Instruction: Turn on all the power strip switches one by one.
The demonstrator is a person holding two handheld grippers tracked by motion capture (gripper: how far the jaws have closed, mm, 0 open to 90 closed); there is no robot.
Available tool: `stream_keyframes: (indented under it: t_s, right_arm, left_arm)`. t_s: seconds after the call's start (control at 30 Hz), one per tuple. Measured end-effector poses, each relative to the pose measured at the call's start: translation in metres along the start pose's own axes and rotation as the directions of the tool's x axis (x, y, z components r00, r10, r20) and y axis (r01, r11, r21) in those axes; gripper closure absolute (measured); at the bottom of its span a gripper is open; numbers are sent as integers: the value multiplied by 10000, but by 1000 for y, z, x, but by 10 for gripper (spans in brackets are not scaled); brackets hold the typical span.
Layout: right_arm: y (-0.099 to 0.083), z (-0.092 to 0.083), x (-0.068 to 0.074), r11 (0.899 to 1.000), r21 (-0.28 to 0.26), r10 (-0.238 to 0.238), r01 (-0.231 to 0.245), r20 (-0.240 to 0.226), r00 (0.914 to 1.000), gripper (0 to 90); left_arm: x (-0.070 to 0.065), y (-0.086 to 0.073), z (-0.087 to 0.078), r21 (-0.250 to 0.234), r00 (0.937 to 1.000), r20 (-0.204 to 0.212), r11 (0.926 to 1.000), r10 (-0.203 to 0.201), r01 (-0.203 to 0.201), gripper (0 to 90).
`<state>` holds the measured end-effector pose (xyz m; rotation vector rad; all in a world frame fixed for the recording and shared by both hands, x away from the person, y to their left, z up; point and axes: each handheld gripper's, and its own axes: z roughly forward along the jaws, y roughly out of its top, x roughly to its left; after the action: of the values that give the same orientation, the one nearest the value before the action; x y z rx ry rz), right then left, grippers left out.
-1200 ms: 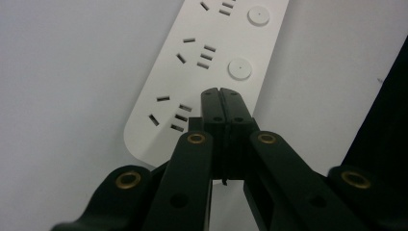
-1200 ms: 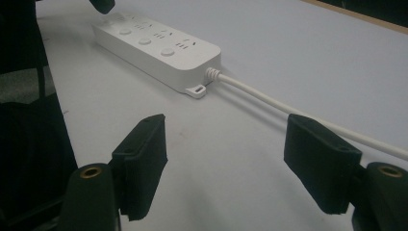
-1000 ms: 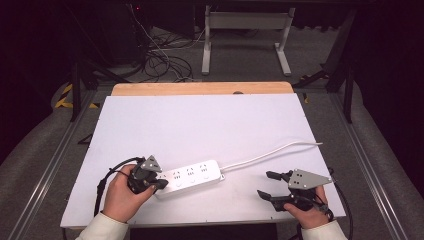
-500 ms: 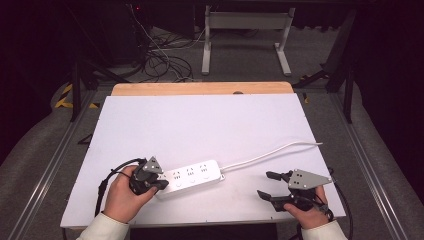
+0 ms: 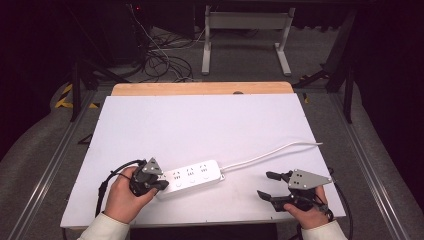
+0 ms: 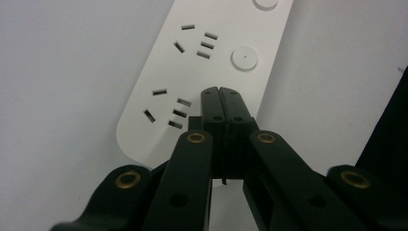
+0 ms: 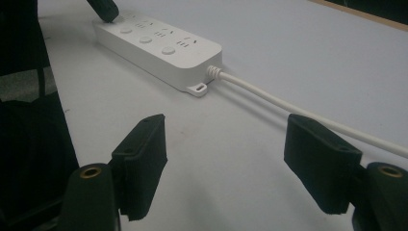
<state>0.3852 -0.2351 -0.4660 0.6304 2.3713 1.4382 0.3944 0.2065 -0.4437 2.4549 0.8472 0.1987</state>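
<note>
power strip [image 6: 202, 72]: its far end runs off the top edge of your left gripper view, one round button cut in half there.
nearest button: hidden under the closed tips of your left gripper [image 6: 222, 94].
cord [image 7: 308, 115]: leaves the right edge of your right gripper view; plug unseen.
socket markings [image 5: 190, 173]: too small to read from above.

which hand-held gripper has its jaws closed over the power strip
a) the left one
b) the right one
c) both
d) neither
a: the left hand-held gripper has its jaws shut together above the near end of the power strip, while the right hand-held gripper stands open, apart from the strip, beside its cord.
</note>
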Motion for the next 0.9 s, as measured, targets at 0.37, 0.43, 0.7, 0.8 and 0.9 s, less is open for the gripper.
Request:
stream_keyframes:
  t_s: [0.37, 0.43, 0.7, 0.8, 0.9]
  right_arm:
    - [0, 0, 0, 10000, -10, 4, -4, -10, 10000, 318]
    - [0, 0, 0, 10000, -8, 12, -12, -9, 10000, 317]
    - [0, 0, 1, 10000, -37, 22, -22, -2, 10000, 317]
    - [0, 0, 0, 10000, -19, 31, -31, 3, 10000, 317]
    - [0, 1, 0, 10000, -27, 45, -45, -25, 10000, 317]
  left_arm:
    - [0, -2, 1, -73, 9999, 9, 9999, -114, 114, 899]
    - [-1, -2, 1, -63, 10000, -59, 10000, -49, 49, 899]
    - [-4, -2, 2, -402, 9987, -477, 9990, 200, -219, 899]
    - [-1, -1, -11, -1107, 9993, -344, 9938, -107, 68, 898]
    - [0, -1, -18, -1342, 9992, -348, 9909, -169, 121, 898]
